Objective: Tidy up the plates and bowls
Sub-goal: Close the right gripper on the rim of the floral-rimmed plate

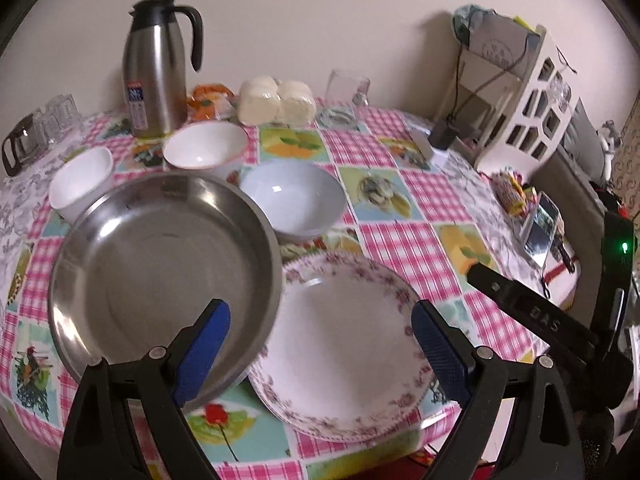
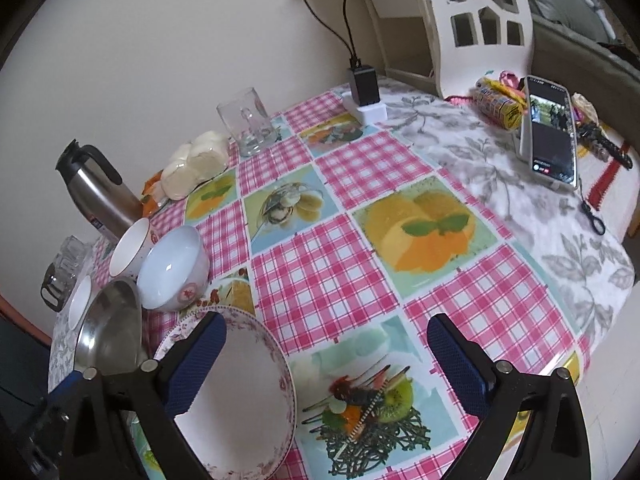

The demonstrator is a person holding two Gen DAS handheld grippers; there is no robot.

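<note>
Table (image 1: 404,236): round, covered with a pink checked cloth with food pictures.
Near edge: flowered plate (image 1: 344,356), steel dish (image 1: 160,264) just left of it, rims overlapping.
Middle: pale blue bowl (image 1: 294,196), two white bowls (image 1: 204,146) (image 1: 80,182) further left.
Far side: steel flask (image 1: 154,68), wrapped white buns (image 1: 276,100), glass mug (image 1: 346,92).
Left edge: clear glasses (image 1: 52,120).
Right side: white rack (image 1: 516,100), black charger (image 1: 444,134), phone (image 1: 542,228) propped upright, sweets (image 1: 512,192).

Plain cream wall (image 1: 320,20), round table (image 2: 500,160) with checked cloth, white cutout chair (image 1: 532,120)
</note>
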